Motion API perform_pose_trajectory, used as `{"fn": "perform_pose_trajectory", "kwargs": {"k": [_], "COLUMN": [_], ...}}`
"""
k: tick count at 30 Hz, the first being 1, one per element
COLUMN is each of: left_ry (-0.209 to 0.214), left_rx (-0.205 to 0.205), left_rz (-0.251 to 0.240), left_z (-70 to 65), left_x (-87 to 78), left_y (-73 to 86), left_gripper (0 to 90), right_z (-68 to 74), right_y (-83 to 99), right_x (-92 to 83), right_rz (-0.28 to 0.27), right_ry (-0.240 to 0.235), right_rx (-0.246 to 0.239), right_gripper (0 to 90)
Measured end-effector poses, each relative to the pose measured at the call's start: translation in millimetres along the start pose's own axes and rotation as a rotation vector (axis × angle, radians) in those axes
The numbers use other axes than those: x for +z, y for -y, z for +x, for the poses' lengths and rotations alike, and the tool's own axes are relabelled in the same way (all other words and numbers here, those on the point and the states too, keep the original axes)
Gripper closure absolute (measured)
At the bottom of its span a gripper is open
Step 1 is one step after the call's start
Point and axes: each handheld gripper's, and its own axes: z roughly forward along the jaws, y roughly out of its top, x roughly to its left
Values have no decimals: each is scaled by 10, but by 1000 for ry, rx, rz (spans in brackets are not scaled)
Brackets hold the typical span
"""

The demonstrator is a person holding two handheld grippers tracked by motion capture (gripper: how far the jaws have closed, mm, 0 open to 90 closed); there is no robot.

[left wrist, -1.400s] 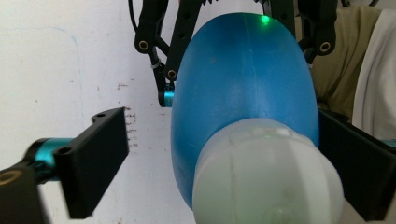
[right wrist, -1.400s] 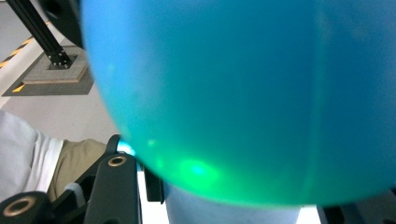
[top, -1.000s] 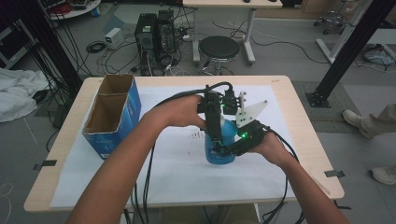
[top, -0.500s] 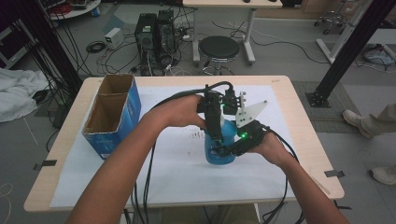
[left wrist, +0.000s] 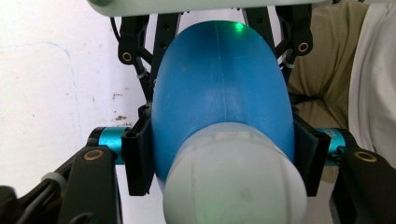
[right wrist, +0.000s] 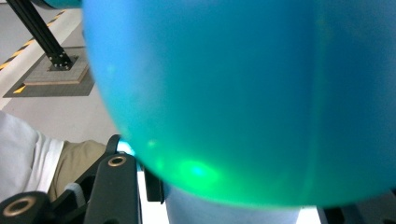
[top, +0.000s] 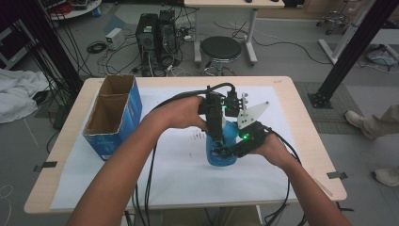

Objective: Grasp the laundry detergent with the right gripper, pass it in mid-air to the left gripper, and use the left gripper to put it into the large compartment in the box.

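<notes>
Left gripper (top: 217, 136) comes down from above and its jaws are clamped on the neck of a blue bottle (top: 221, 149), just under the pale cap (left wrist: 233, 177); the left gripper view shows a black pad pressed flat against each side of the blue body. Right gripper (top: 225, 151) reaches in from the person's right at the lower body of the bottle. Its own view is taken up by the blue wall at very close range, with one jaw rising at lower left, so whether it is clamped or merely alongside cannot be told.

The bottle stands upright near the middle of the tabletop (top: 301, 113), on a white paper sheet (top: 179, 174).

Handling, as a judgement: the body looks like smooth moulded plastic with a seam line, so it is probably light, slightly flexible and slippery on its rounded flanks. The narrow neck below the cap offers the surest hold; the broad curved belly tends to slide out of flat pads.

An open blue cardboard box (top: 113, 115) with two compartments stands well apart at the left end of the tabletop. A stool (top: 220, 48) and computer cases (top: 157, 28) sit on the floor beyond.

The high view gives the layout and both forearms. The left gripper view alone reveals the pad contact, the cap and the seam. The right gripper view adds a green light reflection on the bottle wall.
</notes>
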Motion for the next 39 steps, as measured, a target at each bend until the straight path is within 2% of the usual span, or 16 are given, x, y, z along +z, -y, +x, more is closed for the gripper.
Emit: {"fn": "perform_pose_trajectory", "kwargs": {"k": [14,17,18,19,22,23,24,25,28,31,34,37,39], "left_ry": [-17,-17,-13,-13,-19,-21,-27,-29,-46,-66,-84,-98,-108], "left_rx": [9,5,2,2,-11,-18,-27,-35,-56,-75,-98,-116,-131], "left_rz": [-2,5,6,7,8,9,9,7,2,-2,-4,6,7], "left_z": [-11,-12,-11,-6,6,14,26,32,61,82,106,135,156], "left_x": [-28,-35,-43,-48,-71,-83,-99,-111,-165,-207,-249,-293,-329], "left_y": [-20,-22,-15,-8,30,49,75,91,154,198,240,274,301], "left_gripper": [379,379,379,379,380,379,379,379,379,378,379,379,378], "right_z": [-3,-12,-13,-6,4,7,2,-2,3,-25,-81,-146,-178], "right_y": [-6,-13,-15,-21,-17,-13,-6,1,19,38,82,148,183], "right_x": [-27,-88,-113,-162,-252,-275,-299,-328,-416,-504,-606,-745,-847], "right_rz": [0,4,9,18,45,54,72,92,122,148,196,213,223], "right_ry": [6,27,32,40,54,50,56,81,102,159,180,209,193], "right_rx": [-5,12,17,14,19,24,28,38,55,101,158,215,231], "right_gripper": [436,299,290,226,218,187,118,119,119,119,119,119,119]}}
